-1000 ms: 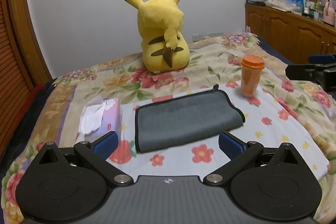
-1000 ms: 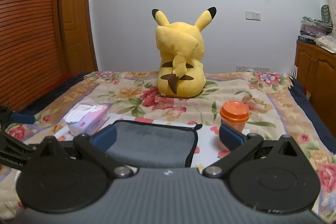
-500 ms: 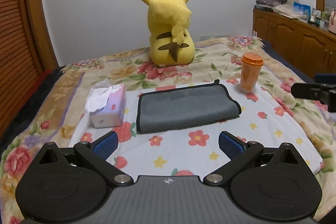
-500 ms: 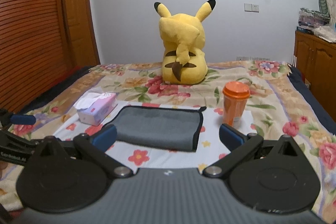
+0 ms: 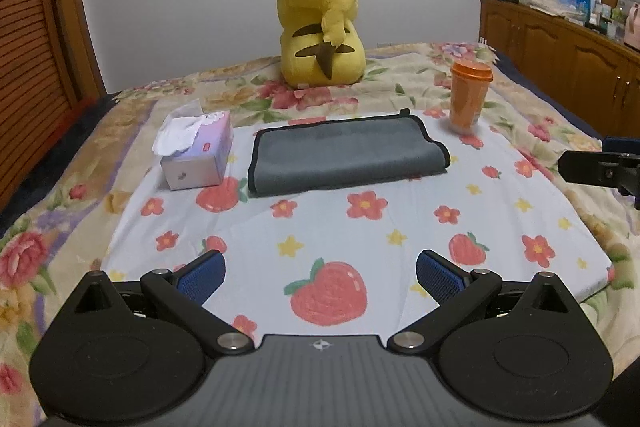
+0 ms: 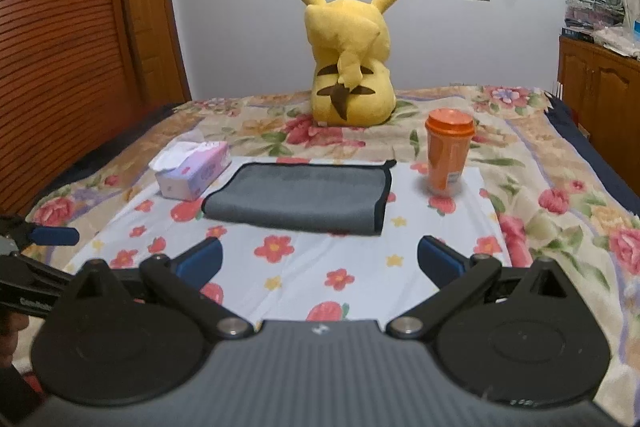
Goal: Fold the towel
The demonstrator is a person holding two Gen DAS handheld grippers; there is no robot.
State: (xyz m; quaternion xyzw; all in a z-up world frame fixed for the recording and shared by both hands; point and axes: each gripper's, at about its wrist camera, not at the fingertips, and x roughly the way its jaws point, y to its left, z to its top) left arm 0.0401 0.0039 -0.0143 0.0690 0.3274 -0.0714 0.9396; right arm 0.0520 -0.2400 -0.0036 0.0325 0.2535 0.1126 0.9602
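Bed (image 5: pixel 560 115): covered by a cream floral blanket, reaching back to the white wall.
Sheet (image 5: pixel 360 227): a pale cloth printed with strawberries and flowers, spread flat over the middle of the blanket.
Pikachu plush (image 5: pixel 322 23): sits upright at the far end of the bed, back turned to both cameras, well behind the towel.
Towel (image 5: pixel 346 155): grey with a black edge binding, lying folded in a wide flat rectangle on the far part of the sheet, between the tissue box and the cup; neither gripper touches it. In the right wrist view the towel (image 6: pixel 298 197) has its rounded fold edge toward the camera.
Tissue box (image 5: pixel 200 157): pink and white, a tissue sticking out of the top, just left of the towel.
Cup (image 5: pixel 469 95): orange with an orange lid, standing upright near the towel's far right corner.
Left gripper (image 5: pixel 320 277): blue-padded fingers spread wide, nothing between them, held over the near part of the sheet, well short of the towel.
Right gripper (image 6: pixel 320 259): fingers likewise wide apart and empty, near the towel's front edge but apart from it.
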